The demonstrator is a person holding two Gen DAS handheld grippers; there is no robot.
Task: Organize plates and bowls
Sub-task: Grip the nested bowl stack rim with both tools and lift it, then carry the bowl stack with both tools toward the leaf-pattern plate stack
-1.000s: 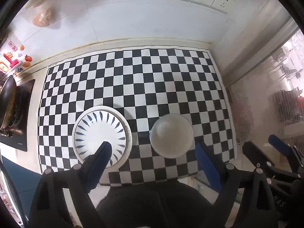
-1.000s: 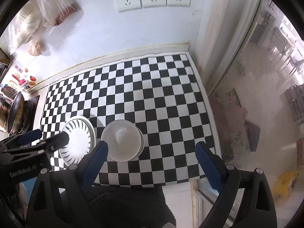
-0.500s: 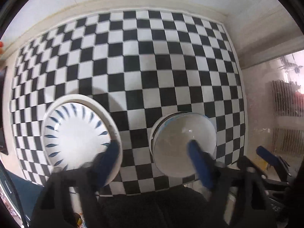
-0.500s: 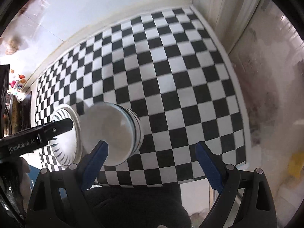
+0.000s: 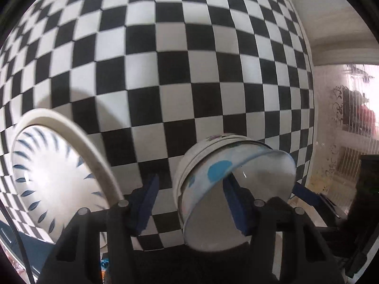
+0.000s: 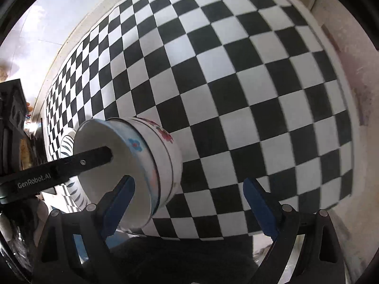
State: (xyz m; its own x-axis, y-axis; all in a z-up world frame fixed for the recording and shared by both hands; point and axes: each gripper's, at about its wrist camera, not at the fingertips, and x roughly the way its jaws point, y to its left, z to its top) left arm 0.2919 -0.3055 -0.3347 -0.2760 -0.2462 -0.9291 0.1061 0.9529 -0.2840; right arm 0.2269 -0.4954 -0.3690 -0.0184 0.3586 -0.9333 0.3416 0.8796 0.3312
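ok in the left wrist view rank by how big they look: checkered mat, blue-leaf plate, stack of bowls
1. checkered mat, by far the largest, filling most of the view.
2 and 3. blue-leaf plate and stack of bowls look about alike here; both sit close to the fisheye lens and are partly cut off, so I won't rank them.

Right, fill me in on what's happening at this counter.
A person is sorting dishes with two handheld claws over a checkered mat. The left claw has been closing and straddles the rim of the top bowl in a small stack, one finger inside and one outside. The right claw is open, one finger inside that bowl. The blue-patterned plate lies untouched beside it.
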